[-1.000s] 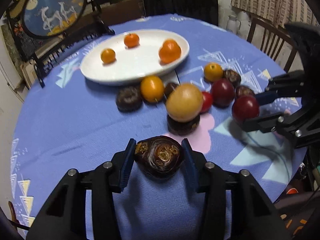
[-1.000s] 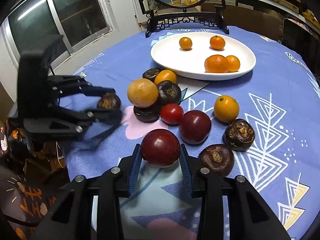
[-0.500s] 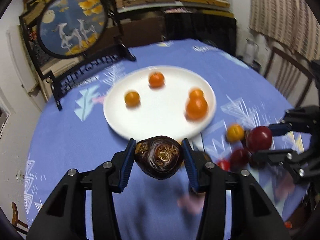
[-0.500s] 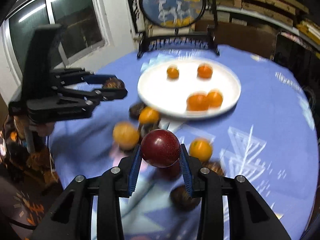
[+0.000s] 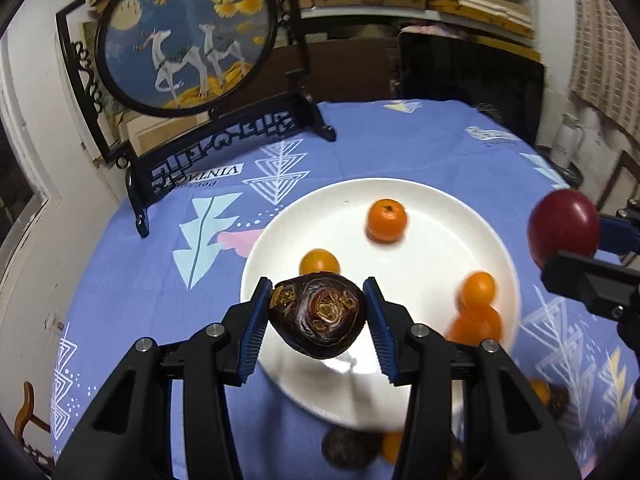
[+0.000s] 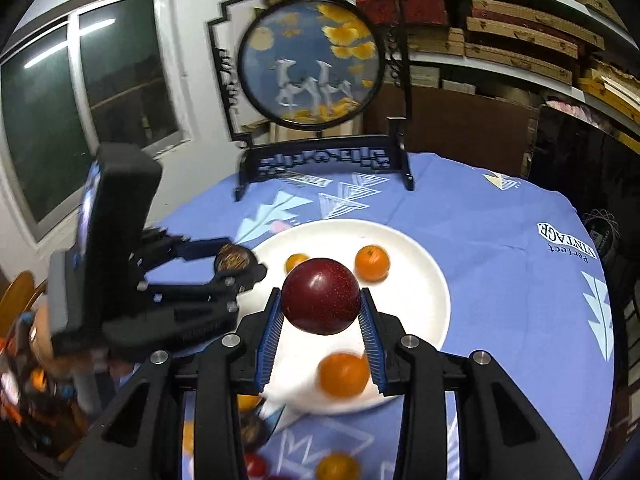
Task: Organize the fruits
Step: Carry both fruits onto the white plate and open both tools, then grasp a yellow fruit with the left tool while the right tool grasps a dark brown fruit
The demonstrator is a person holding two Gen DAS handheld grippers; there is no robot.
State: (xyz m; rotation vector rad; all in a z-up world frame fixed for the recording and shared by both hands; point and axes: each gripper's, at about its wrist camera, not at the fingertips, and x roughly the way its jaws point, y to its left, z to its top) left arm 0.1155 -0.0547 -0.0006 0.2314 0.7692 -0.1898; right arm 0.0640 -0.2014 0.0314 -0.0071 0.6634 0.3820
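My left gripper (image 5: pixel 318 316) is shut on a dark brown wrinkled fruit (image 5: pixel 318 320) and holds it above the near rim of the white plate (image 5: pixel 432 208). My right gripper (image 6: pixel 322 316) is shut on a dark red plum (image 6: pixel 320 294) and holds it above the same plate (image 6: pixel 420 272). Several small oranges (image 5: pixel 386 220) lie on the plate. In the left wrist view the plum (image 5: pixel 564 232) and the right gripper show at the right edge. In the right wrist view the left gripper (image 6: pixel 236 264) shows at the left with its brown fruit.
A round painted screen on a black stand (image 5: pixel 188 36) stands behind the plate on the blue tablecloth (image 5: pixel 140 280). More fruit (image 5: pixel 348 444) lies on the cloth near the plate's front rim, partly hidden by my fingers. A chair (image 5: pixel 620 176) stands at the right.
Both grippers have lifted their fruits off the cloth and carried them forward over the plate. The loose fruit pile has dropped to the bottom of both views.
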